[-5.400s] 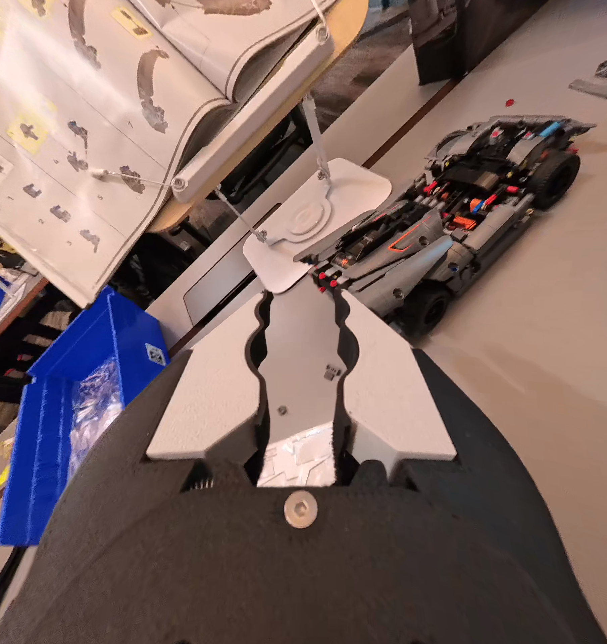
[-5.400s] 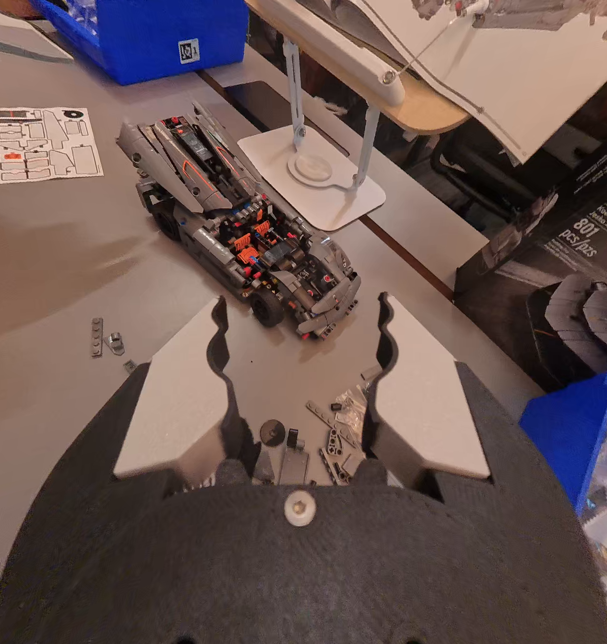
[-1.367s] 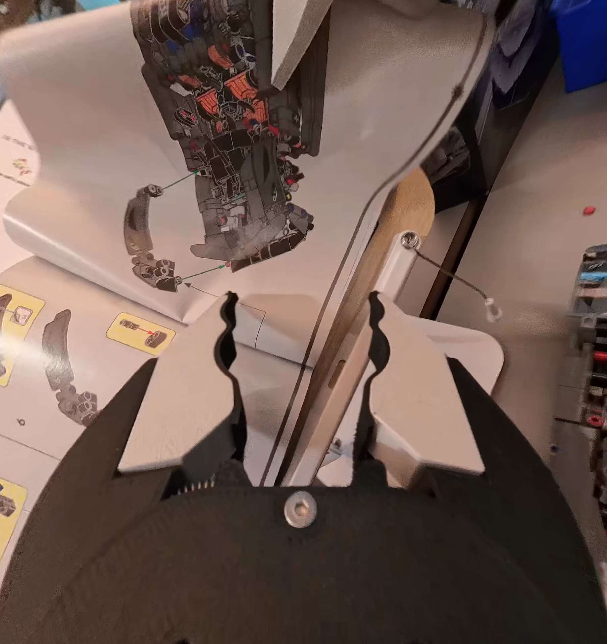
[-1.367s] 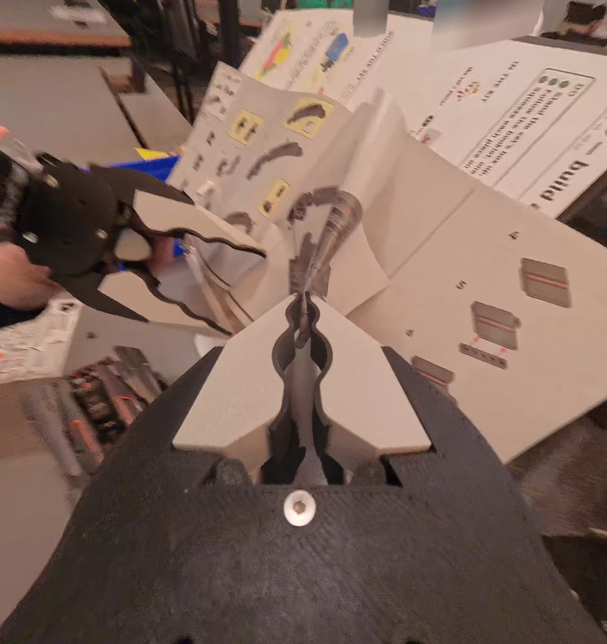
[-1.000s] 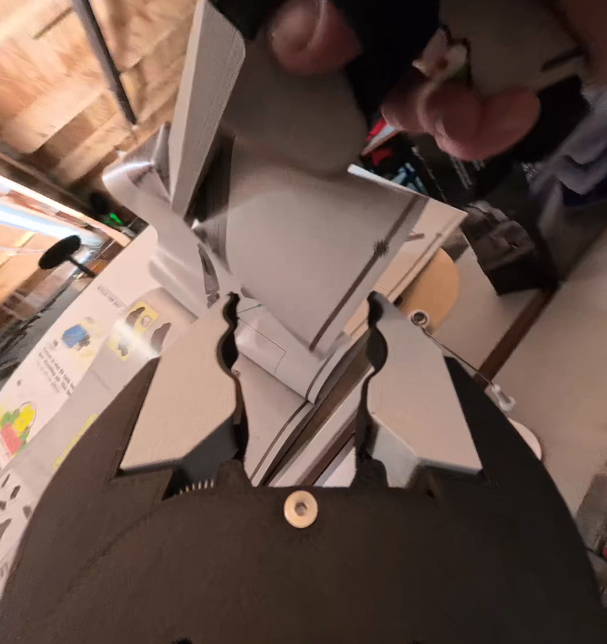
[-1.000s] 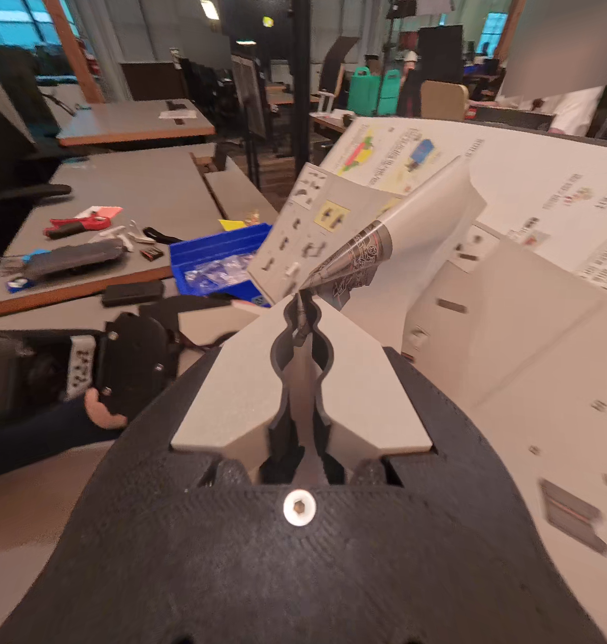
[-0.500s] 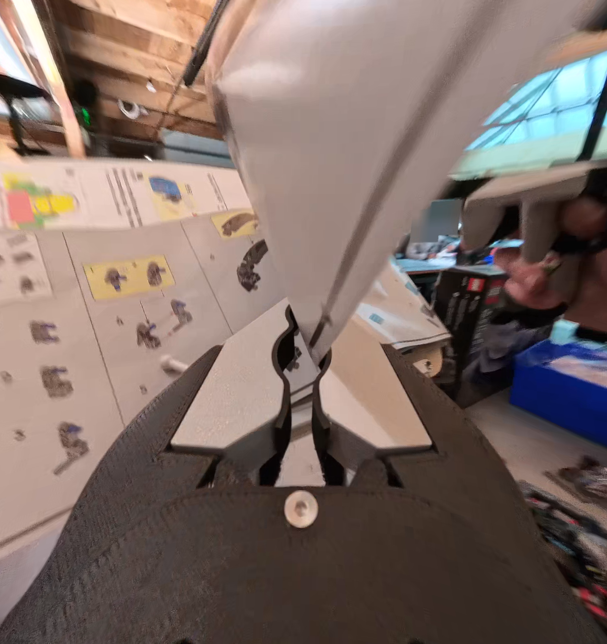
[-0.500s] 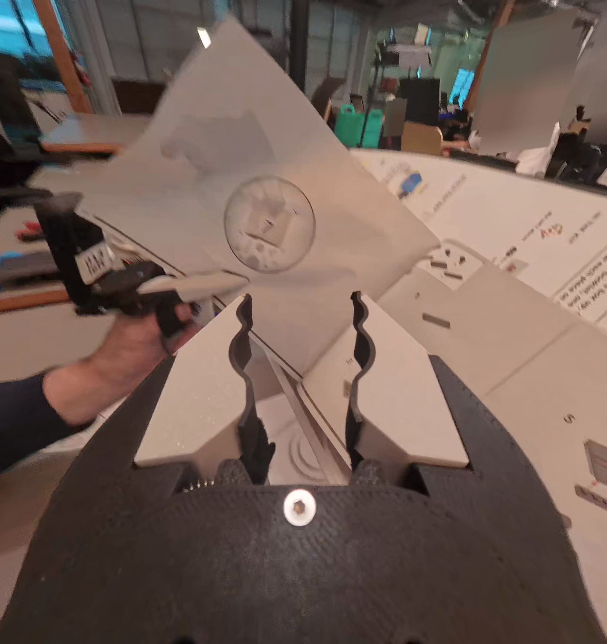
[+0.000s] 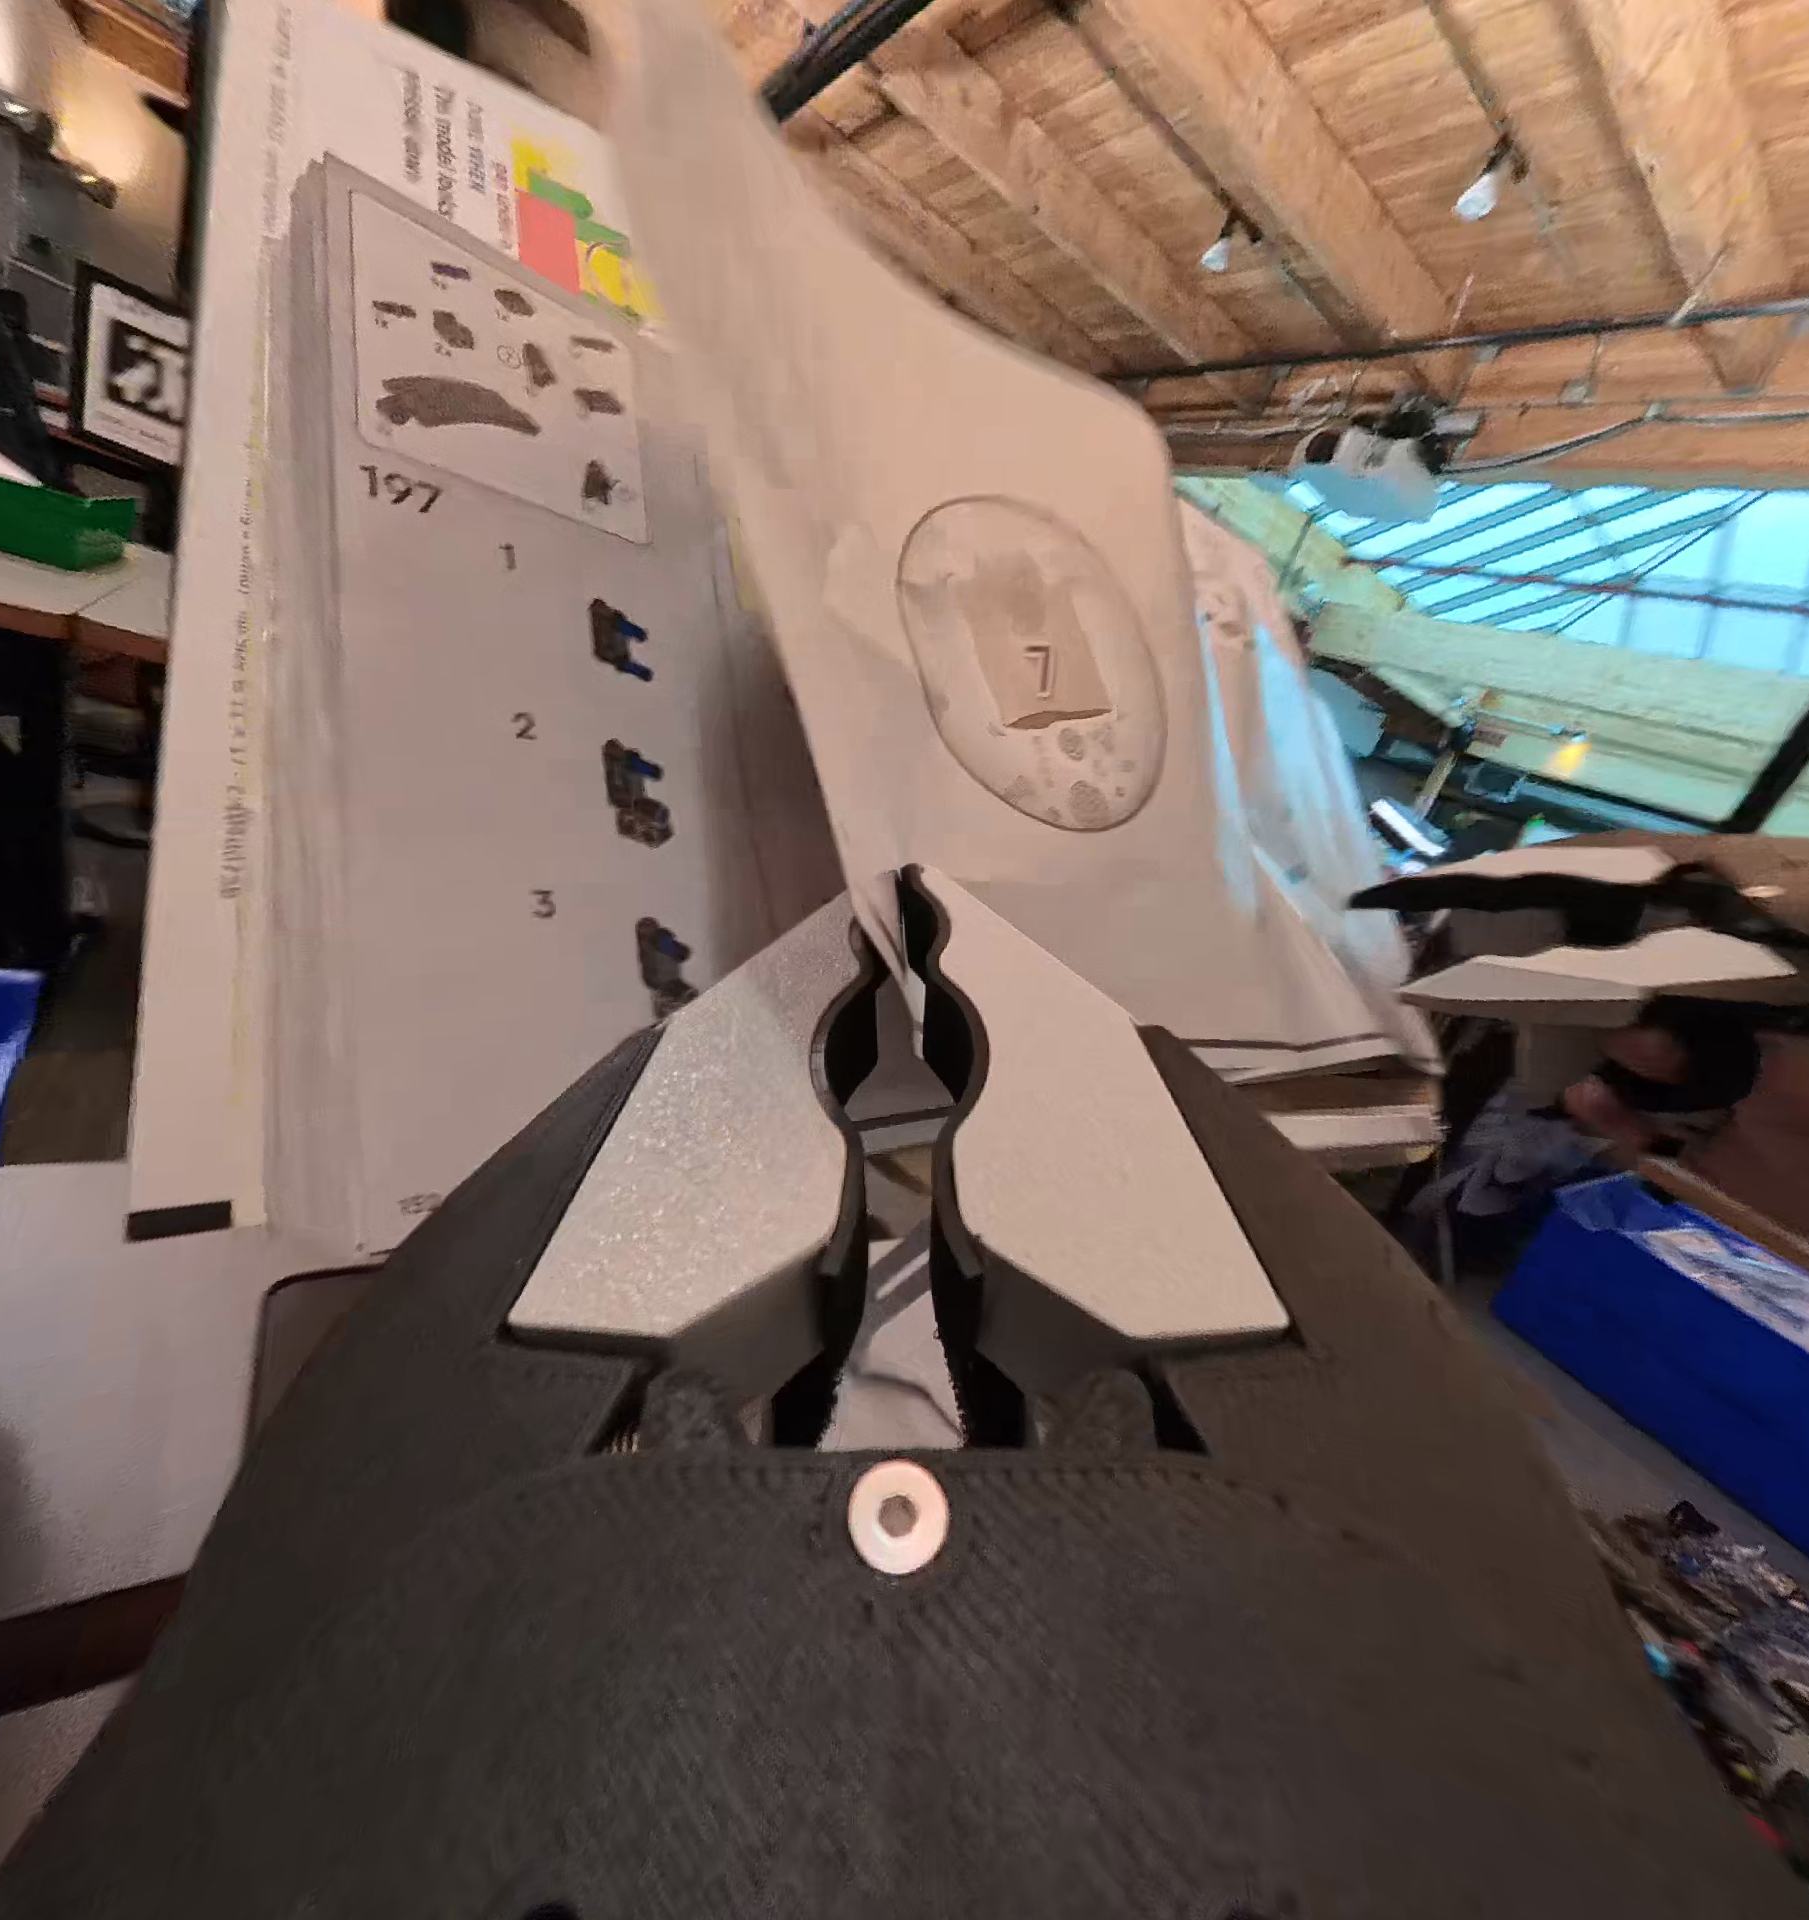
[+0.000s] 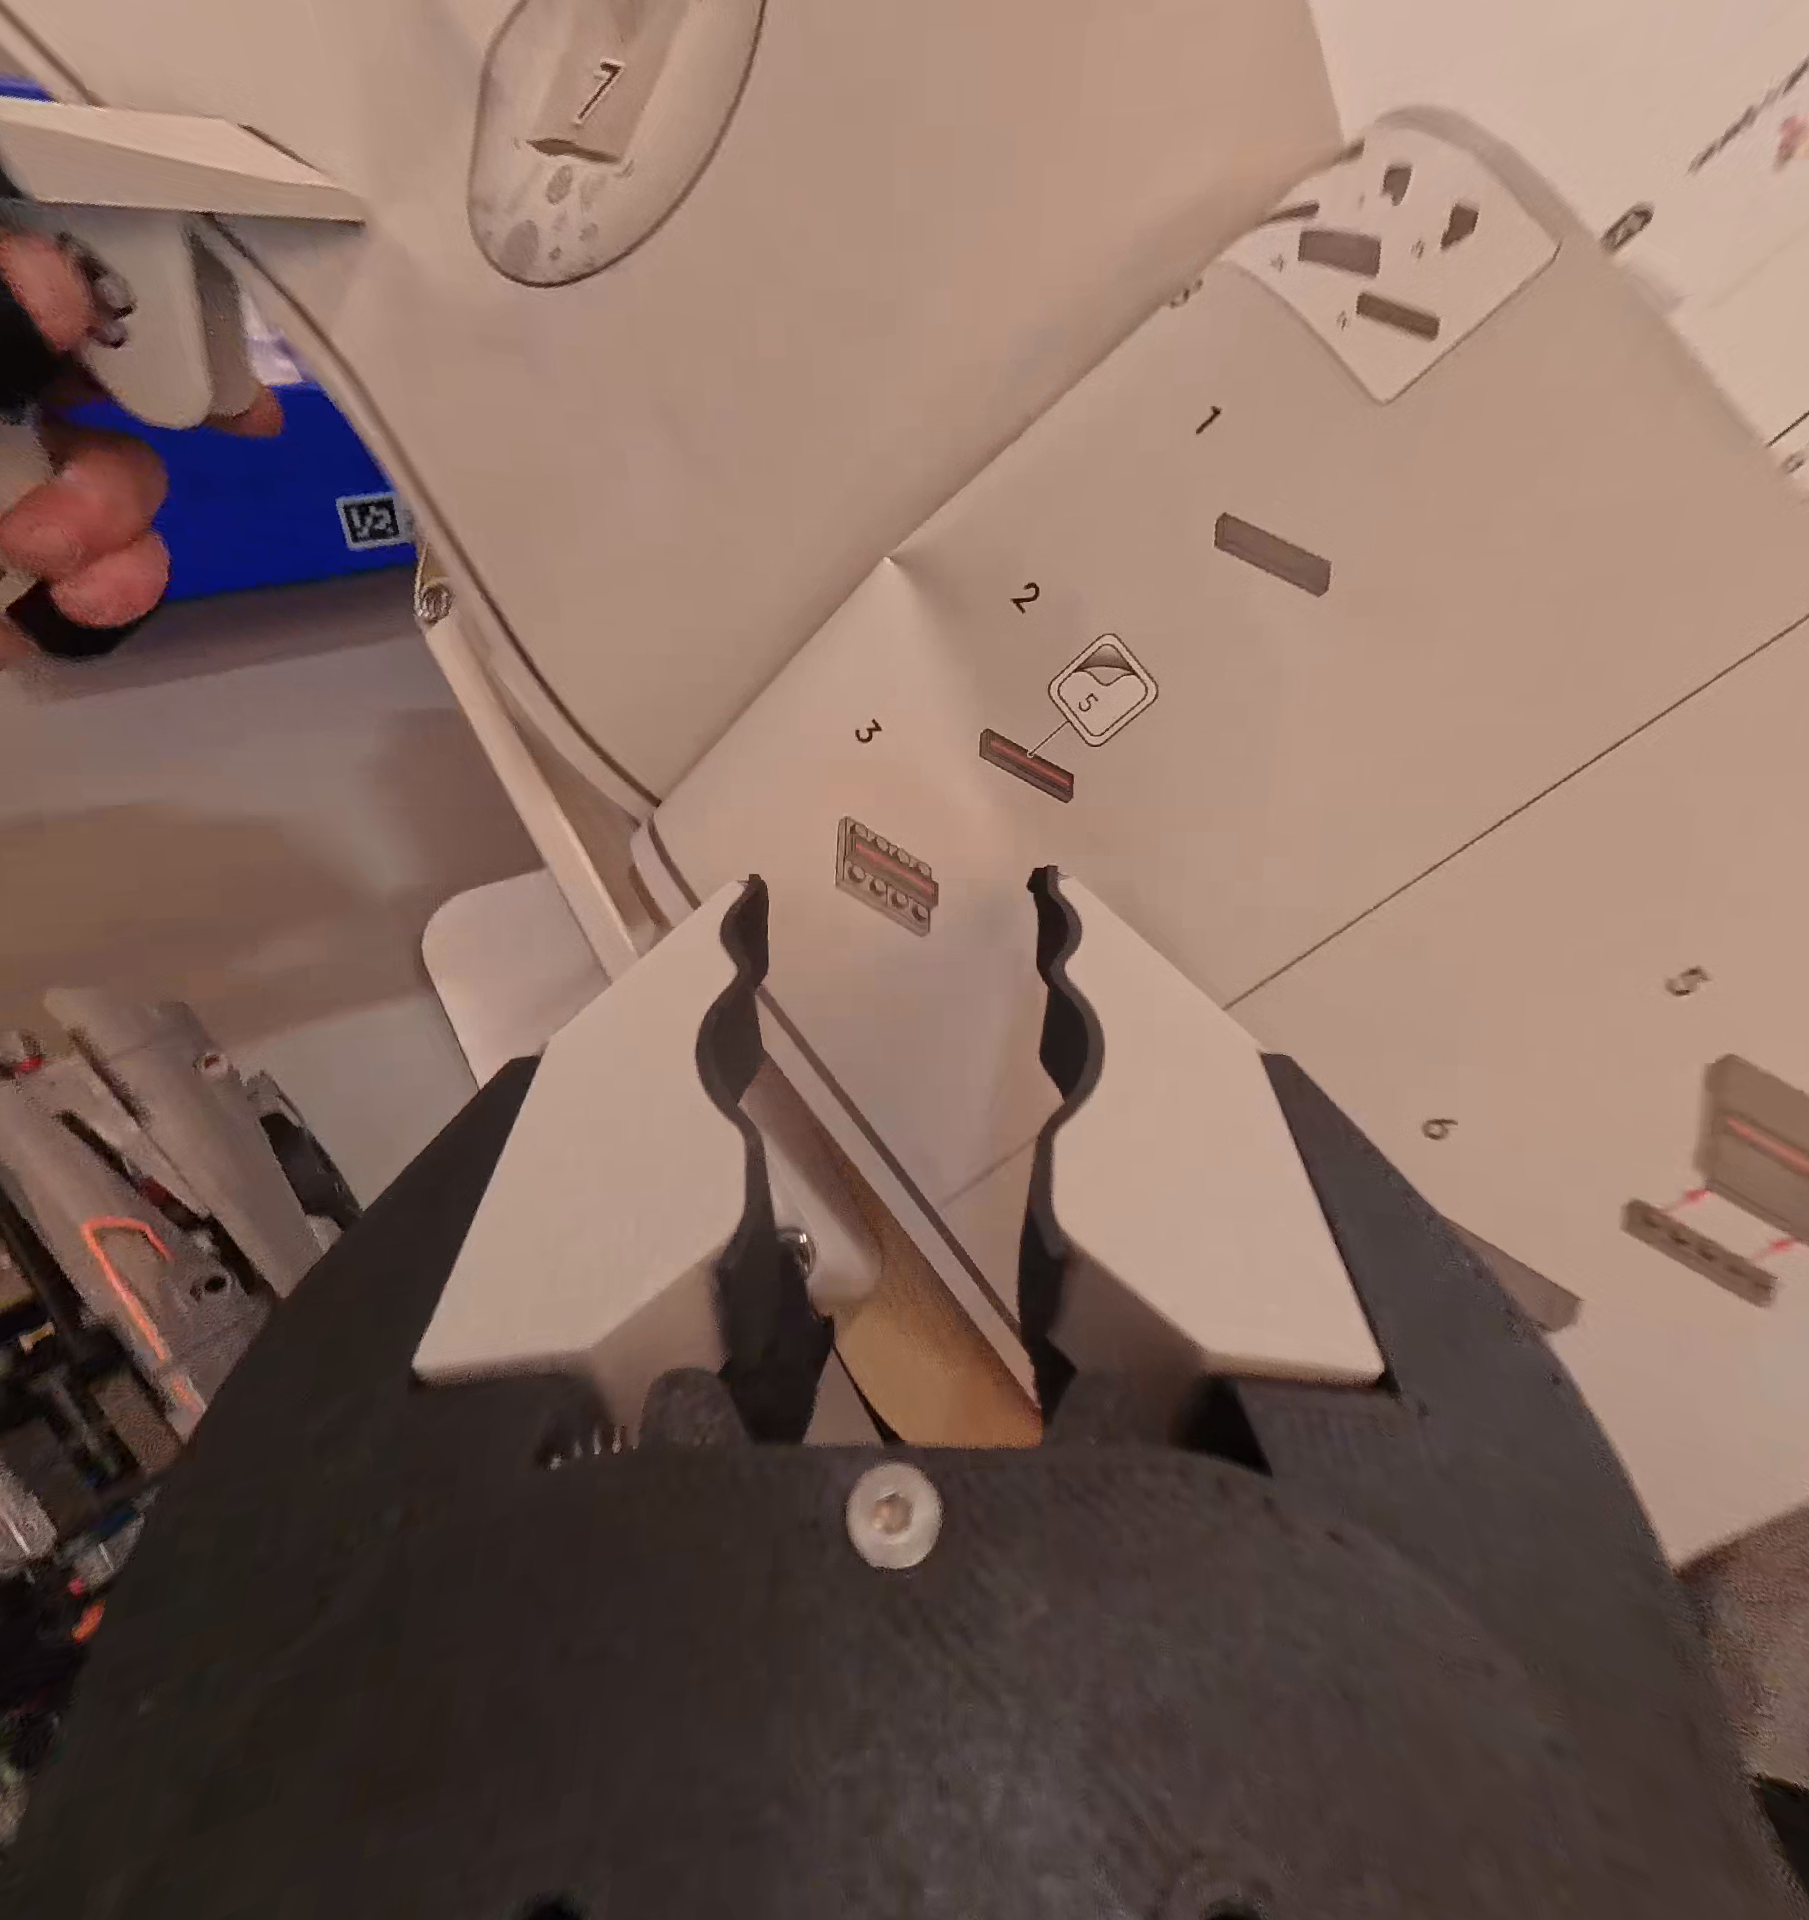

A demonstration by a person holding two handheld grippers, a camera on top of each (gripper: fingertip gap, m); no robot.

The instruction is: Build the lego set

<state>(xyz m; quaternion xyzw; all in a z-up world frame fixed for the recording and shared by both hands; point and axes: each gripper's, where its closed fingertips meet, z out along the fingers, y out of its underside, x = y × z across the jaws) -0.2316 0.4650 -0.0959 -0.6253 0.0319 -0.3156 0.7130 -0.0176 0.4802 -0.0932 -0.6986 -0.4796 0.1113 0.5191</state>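
The instruction booklet [image 9: 432,748] stands open on a tilted stand. My left gripper [image 9: 900,883] is shut on the lower edge of one page [image 9: 1025,540], which it holds lifted and curved above the spine. In the right wrist view this page [image 10: 827,343] arcs over to the left, with the left gripper [image 10: 256,239] and the hand [image 10: 58,540] holding it at the upper left. My right gripper [image 10: 895,883] is open and empty, just in front of the booklet's right-hand page [image 10: 1347,748]. It also shows in the left wrist view [image 9: 1565,935]. The grey Lego car [image 10: 110,1247] lies at the lower left.
The stand's white base plate [image 10: 484,966] and wooden board [image 10: 931,1361] lie under the booklet. A blue bin [image 10: 256,509] sits behind the left gripper, and another blue bin [image 9: 1689,1340] is at the right. Loose Lego parts [image 9: 1731,1662] lie on the table. Left tips to right tips: about 20 centimeters. The left gripper is farther from the grey Lego car [image 10: 110,1247], some 25 centimeters, than the right, some 20 centimeters.
The right gripper has let go of the page and opened, and the left gripper has closed on it. The page has swung further left, and the right gripper has dropped toward the right-hand page.
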